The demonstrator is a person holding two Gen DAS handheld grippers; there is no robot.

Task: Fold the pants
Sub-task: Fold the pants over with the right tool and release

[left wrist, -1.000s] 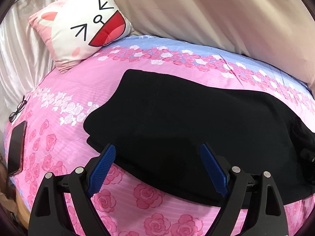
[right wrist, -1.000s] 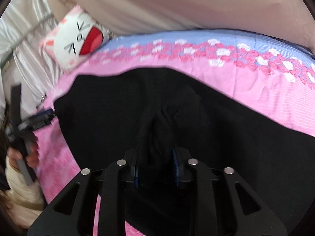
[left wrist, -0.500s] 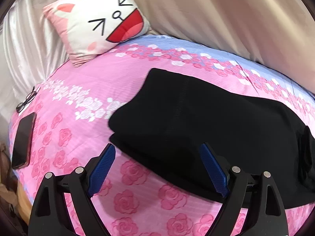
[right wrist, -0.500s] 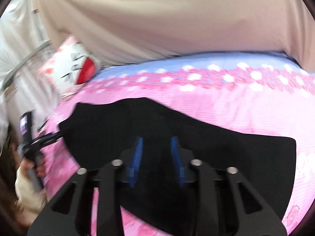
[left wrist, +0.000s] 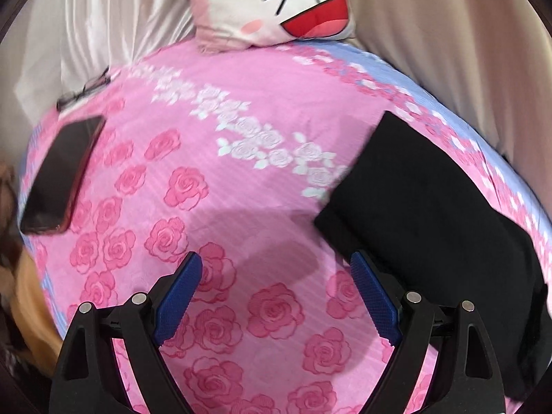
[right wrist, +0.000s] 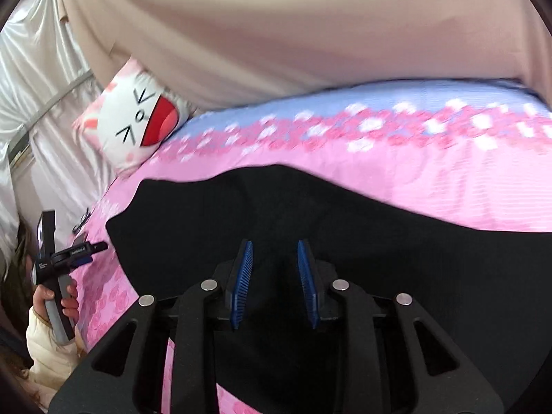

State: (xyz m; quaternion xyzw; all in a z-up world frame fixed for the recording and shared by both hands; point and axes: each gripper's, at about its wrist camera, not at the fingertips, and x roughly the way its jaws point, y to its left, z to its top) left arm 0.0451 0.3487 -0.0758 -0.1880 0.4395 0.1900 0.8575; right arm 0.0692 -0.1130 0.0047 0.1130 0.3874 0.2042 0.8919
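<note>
The black pants (left wrist: 431,207) lie folded on the pink rose bedsheet (left wrist: 207,172), to the right in the left wrist view. My left gripper (left wrist: 276,258) hovers wide open over bare sheet; its right pad sits just beside the pants' near left corner, and nothing is between the pads. In the right wrist view the pants (right wrist: 310,207) spread flat under my right gripper (right wrist: 274,243). Its jaws stand narrowly apart, both blue inner faces show, and no cloth is pinched between them. The left gripper (right wrist: 91,253) also appears there at far left, held by a hand (right wrist: 65,302).
A cartoon cat pillow (left wrist: 286,3) leans at the head of the bed. A dark phone (left wrist: 62,176) and glasses (left wrist: 86,88) lie near the sheet's left edge. Beige fabric (right wrist: 276,34) rises behind the bed, and white satin cloth (left wrist: 103,17) hangs at left.
My left gripper swung left off the pants to over bare sheet. The bunch of black cloth that stood between my right gripper's pads is gone, and that gripper rose slightly.
</note>
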